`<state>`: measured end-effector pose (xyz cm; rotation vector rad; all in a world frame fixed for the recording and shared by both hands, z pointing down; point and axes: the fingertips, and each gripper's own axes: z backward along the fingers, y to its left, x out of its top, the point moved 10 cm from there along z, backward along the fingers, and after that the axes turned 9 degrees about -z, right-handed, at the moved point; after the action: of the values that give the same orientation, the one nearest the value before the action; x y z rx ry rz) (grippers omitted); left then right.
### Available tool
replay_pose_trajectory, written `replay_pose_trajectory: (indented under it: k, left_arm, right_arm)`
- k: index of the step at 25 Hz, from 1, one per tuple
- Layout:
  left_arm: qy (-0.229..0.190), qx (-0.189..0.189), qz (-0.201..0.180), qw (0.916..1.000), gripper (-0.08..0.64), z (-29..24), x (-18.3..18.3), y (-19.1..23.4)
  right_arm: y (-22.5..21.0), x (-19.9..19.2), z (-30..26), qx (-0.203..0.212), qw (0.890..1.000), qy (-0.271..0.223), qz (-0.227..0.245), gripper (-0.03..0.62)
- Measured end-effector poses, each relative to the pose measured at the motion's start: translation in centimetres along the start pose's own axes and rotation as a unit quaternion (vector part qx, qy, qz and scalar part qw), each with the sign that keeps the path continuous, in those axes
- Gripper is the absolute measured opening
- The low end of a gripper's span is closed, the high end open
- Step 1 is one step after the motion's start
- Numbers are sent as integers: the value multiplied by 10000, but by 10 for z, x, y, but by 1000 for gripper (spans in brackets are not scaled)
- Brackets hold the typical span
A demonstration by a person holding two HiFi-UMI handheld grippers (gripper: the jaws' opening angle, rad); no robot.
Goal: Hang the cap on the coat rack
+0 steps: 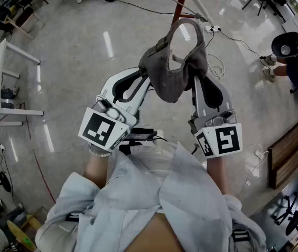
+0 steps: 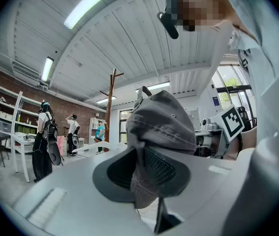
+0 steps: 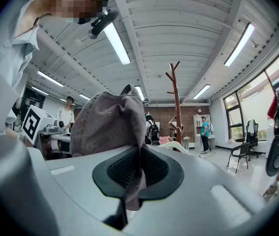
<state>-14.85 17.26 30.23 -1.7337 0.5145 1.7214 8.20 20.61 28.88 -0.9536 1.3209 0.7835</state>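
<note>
Fingers of the left gripper (image 1: pixel 147 79) and right gripper (image 1: pixel 195 77) each pinch the cap (image 1: pixel 172 70), held aloft between them short of the far coat rack (image 3: pixel 177 107); the next move is likely to carry it onto a peg.

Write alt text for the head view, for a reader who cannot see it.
Seen from above, the left gripper and right gripper each pinch one side of a grey cap, holding it between them. A reddish-brown coat rack pole shows just beyond it.
</note>
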Motion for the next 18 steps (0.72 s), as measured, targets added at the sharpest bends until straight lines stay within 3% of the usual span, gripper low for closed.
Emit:
replay_pose_trajectory:
  k: [18]
  left_arm:
    - [-184, -247, -93, 9995, 57, 0, -2, 7]
  right_arm:
    - [6, -2, 2, -259, 9996, -138, -64, 15]
